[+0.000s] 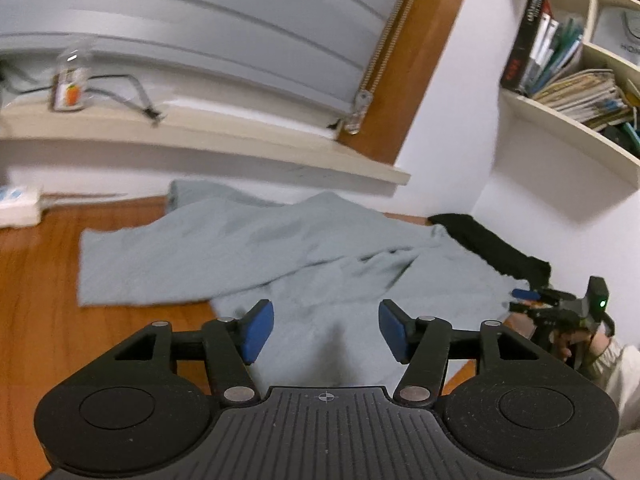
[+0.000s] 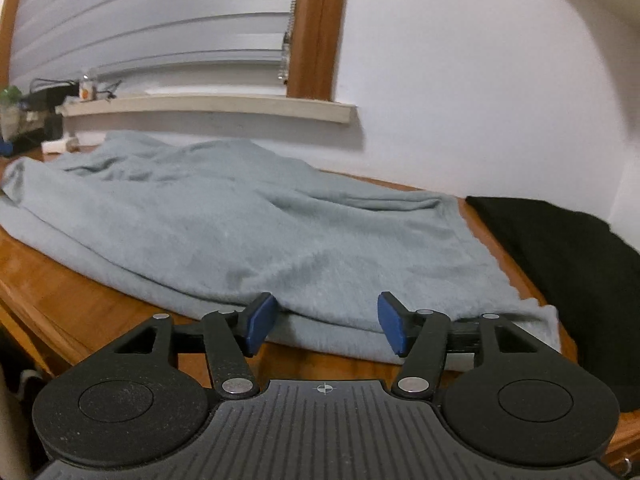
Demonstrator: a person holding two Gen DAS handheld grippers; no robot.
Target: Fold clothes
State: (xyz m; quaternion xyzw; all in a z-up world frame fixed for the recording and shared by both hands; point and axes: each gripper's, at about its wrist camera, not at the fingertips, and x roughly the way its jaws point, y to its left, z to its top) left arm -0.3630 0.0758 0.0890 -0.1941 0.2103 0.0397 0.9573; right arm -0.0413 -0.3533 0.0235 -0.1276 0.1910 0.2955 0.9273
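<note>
A pale grey-blue garment (image 1: 280, 256) lies spread and rumpled on the wooden table (image 1: 36, 308). It also shows in the right wrist view (image 2: 248, 232). My left gripper (image 1: 326, 330) is open and empty, hovering above the garment's near part. My right gripper (image 2: 326, 322) is open and empty, low at the garment's near folded edge, with the cloth just beyond its blue pads (image 2: 260, 318). The right gripper also shows in the left wrist view (image 1: 532, 300) at the garment's right end.
A black cloth (image 2: 568, 256) lies to the right of the garment, against the white wall; it also shows in the left wrist view (image 1: 492, 246). A window sill (image 1: 200, 136) with a jar and cables runs behind the table. A bookshelf (image 1: 572, 80) hangs at upper right.
</note>
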